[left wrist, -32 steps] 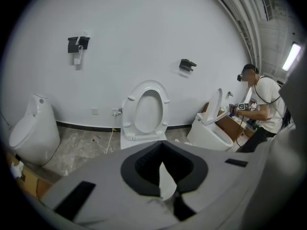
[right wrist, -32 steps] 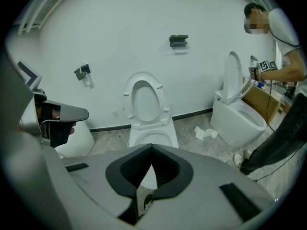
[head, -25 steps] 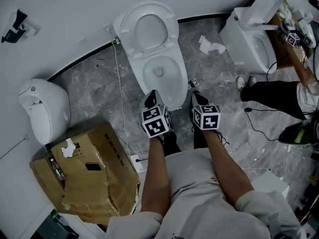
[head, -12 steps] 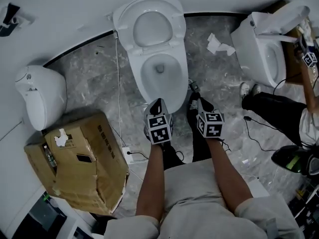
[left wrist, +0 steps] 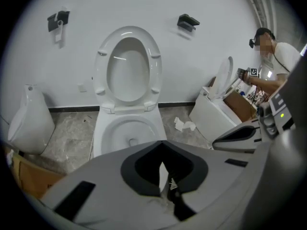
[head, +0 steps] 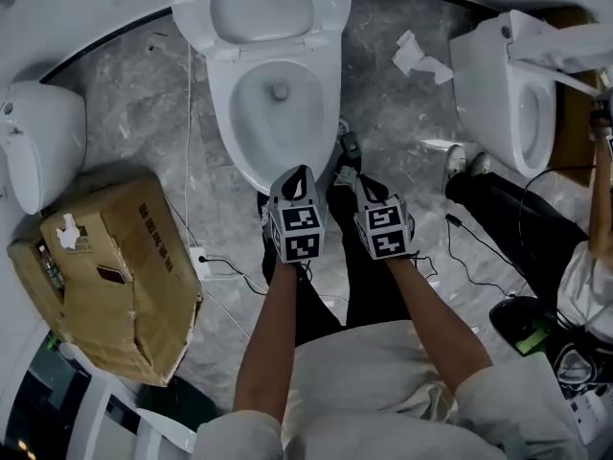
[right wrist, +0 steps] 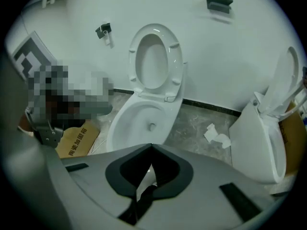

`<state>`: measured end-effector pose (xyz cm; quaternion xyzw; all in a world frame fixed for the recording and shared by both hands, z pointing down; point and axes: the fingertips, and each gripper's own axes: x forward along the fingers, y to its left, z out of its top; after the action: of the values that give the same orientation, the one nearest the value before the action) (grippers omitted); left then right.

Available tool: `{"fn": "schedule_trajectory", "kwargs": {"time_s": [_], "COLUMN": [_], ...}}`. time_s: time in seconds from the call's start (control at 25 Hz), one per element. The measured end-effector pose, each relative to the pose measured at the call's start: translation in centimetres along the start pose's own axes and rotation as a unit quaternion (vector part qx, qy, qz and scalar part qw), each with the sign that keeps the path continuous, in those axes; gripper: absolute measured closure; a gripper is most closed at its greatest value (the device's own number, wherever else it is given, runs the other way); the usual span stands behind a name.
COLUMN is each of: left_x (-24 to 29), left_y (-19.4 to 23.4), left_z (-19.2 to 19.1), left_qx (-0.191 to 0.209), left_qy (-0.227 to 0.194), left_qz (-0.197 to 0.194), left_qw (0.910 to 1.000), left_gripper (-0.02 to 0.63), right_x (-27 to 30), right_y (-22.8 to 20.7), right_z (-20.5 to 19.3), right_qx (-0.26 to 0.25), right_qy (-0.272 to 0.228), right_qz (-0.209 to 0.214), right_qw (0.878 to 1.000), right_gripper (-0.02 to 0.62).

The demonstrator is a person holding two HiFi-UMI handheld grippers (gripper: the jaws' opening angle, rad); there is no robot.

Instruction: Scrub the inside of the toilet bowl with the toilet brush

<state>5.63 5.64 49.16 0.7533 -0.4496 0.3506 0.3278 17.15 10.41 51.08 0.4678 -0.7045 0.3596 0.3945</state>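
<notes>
The white toilet bowl stands open on the grey marbled floor, its seat raised. The left gripper and right gripper, both with jaws closed together on nothing, have sunk closer to its front rim than a second ago.

Cardboard box carried dark Chinese print on side flap, read as 陶瓷加固箱, in right gripper view. Print on same box in head view was too small to read. No other legible text.
</notes>
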Motion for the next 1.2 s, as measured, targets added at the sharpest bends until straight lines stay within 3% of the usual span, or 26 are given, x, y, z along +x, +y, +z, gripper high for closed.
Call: {"fn": "schedule_trajectory", "kwargs": {"time_s": [0.28, 0.44, 0.6, 0.8, 1.2], "left_x": [3.7, 5.1, 6.2, 7.8, 9.6], "left_y": [-2.0, -2.4, -1.6, 0.8, 3.9], "left_z": [-3.7, -6.4, -8.4, -9.9, -11.6], "left_qx": [-0.017, -0.021, -0.05, -0.028, -0.06], "left_qy": [0.02, 0.026, 0.031, 0.019, -0.003], "left_qz": [-0.011, -0.017, -0.013, -0.005, 0.014], "left_qw": [0.9996, 0.9993, 0.9982, 0.9994, 0.9981], "left_gripper": [0.583, 0.583, 0.583, 0.583, 0.581], "right_x": [3.3, 5.6, 7.6, 11.2, 15.0], "right_y": [-3.0, -3.6, -3.8, -4.6, -6.0], "right_z": [-3.8, -5.6, -6.4, -7.2, -7.0], "right_qx": [-0.023, 0.021, 0.033, 0.035, 0.017], "right_qy": [0.033, 0.042, 0.059, 0.07, 0.078], "right_qz": [-0.024, -0.032, -0.045, -0.055, -0.07], "right_qw": [0.999, 0.998, 0.997, 0.995, 0.994], "right_gripper": [0.577, 0.577, 0.568, 0.566, 0.523]}}
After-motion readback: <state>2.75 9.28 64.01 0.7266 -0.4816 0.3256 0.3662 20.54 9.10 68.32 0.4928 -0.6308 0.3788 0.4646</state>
